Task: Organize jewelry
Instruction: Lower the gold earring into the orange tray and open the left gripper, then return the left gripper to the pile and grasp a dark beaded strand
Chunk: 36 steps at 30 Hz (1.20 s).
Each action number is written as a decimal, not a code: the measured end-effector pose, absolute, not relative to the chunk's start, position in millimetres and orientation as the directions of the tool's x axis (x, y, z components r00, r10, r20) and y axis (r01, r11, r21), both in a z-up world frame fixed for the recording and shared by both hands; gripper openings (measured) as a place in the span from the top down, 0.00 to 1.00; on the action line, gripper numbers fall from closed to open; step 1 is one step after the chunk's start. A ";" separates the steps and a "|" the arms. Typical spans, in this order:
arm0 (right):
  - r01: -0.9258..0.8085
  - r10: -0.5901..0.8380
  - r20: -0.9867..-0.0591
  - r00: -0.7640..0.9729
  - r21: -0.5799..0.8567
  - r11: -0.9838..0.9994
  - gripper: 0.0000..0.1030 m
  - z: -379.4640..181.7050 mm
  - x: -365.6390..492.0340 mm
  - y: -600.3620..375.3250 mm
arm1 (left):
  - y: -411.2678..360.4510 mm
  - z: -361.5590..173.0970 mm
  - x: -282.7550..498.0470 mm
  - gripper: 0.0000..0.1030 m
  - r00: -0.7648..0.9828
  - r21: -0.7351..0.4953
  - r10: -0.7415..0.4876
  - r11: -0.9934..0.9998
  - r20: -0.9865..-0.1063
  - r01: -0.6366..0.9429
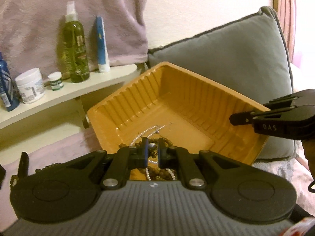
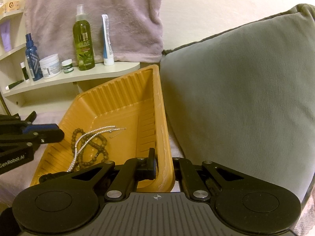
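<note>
An orange plastic tray (image 1: pixel 189 90) with ribbed walls is tipped up on the bed. In it lie a brown bead strand (image 2: pixel 94 149) and a pearl strand (image 2: pixel 92 135). My right gripper (image 2: pixel 163 165) is shut on the tray's right wall; one finger (image 2: pixel 151 161) is inside and the other is hidden outside. It also shows in the left wrist view (image 1: pixel 242 118). My left gripper (image 1: pixel 152 149) hovers over the tray's near corner, above the beads (image 1: pixel 167 143). Its jaws are shut to a narrow slit through which a bit of silvery strand shows; nothing hangs from it (image 2: pixel 59 132).
A grey pillow (image 2: pixel 236 98) leans right behind the tray. A white shelf (image 2: pixel 78 76) at the back left carries a green spray bottle (image 2: pixel 83 43), a tube, jars and a blue bottle. A pink towel hangs behind. More brown beads (image 1: pixel 13 179) lie left of the gripper body.
</note>
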State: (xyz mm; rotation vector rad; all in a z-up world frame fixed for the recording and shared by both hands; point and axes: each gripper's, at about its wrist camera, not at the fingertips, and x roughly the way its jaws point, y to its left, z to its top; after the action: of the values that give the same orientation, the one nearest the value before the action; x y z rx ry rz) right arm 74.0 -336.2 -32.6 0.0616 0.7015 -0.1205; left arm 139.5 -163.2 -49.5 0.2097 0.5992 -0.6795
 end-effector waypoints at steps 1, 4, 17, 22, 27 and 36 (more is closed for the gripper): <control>0.132 -0.090 -0.648 0.757 0.017 0.991 0.96 -32.9 74.0 -336.1 | -163.3 -50.2 139.0 0.87 0.618 -0.005 -0.526 0.764 -0.584 0.645; 0.133 -0.089 -0.649 0.755 0.019 0.991 0.96 -33.0 74.6 -336.3 | -157.7 -51.3 137.3 0.74 0.637 -0.005 -0.516 0.779 -0.573 0.627; 0.131 -0.088 -0.648 0.757 0.018 0.991 0.96 -32.8 75.5 -335.6 | -69.7 -53.2 136.4 0.74 0.750 -0.006 -0.332 0.916 -0.571 0.401; 0.130 -0.088 -0.650 0.755 0.017 0.991 0.96 -33.2 75.3 -336.2 | -34.4 -62.7 137.4 0.74 0.777 0.020 -0.233 0.953 -0.584 0.301; 0.127 -0.091 -0.656 0.749 0.007 0.992 0.96 -34.3 76.7 -335.8 | -7.6 -72.0 142.7 0.74 0.789 0.035 -0.163 0.973 -0.592 0.227; 0.129 -0.097 -0.661 0.744 0.000 0.992 0.96 -35.3 79.4 -336.3 | -1.0 -89.4 171.9 0.74 0.787 0.073 -0.135 0.972 -0.603 0.222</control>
State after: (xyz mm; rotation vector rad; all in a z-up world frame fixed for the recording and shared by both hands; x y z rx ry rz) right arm 79.4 -336.3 -35.3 0.0467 0.7211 -0.1236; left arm 171.9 -1.0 -89.4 0.1427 0.6375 -0.1931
